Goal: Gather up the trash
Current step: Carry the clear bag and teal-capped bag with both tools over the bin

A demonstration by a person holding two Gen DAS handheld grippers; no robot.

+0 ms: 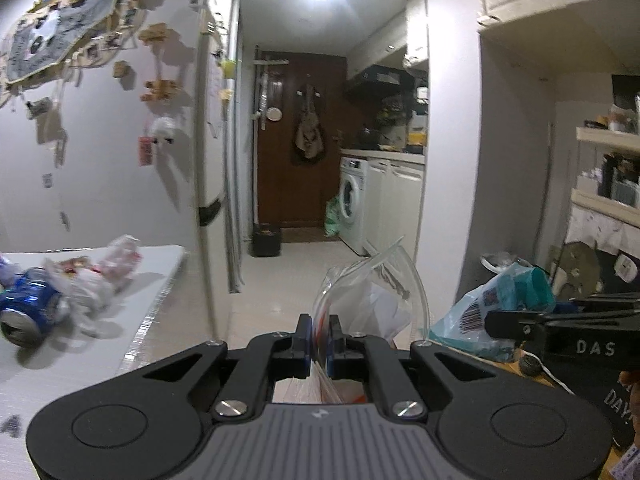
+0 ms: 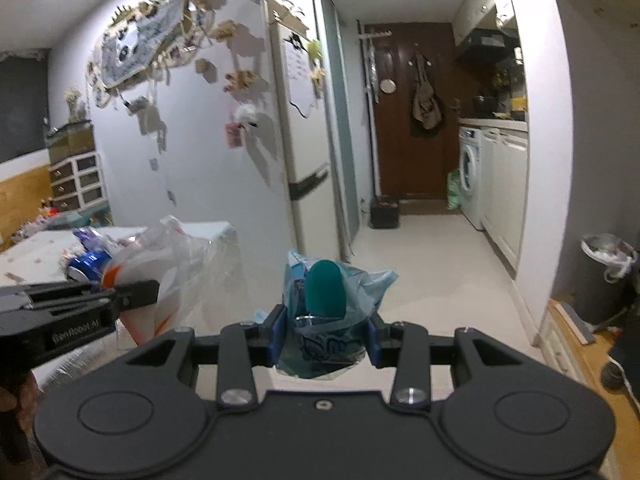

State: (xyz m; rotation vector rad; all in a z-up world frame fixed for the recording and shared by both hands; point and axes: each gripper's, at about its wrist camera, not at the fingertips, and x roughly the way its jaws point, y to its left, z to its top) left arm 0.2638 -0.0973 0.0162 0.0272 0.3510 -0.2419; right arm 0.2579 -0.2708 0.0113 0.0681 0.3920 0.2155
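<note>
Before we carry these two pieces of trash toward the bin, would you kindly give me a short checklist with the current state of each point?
1. Left gripper pinching the clear plastic bag: ok, jaws shut on the film.
2. Right gripper clamping the blue bag with the teal cup: ok.
3. Floor toward the lined bin free of obstacles: ok, as far as visible.
4. Bin has room: cannot tell.
5. Table trash all collected: not ok, blue can and wrappers remain.
</note>
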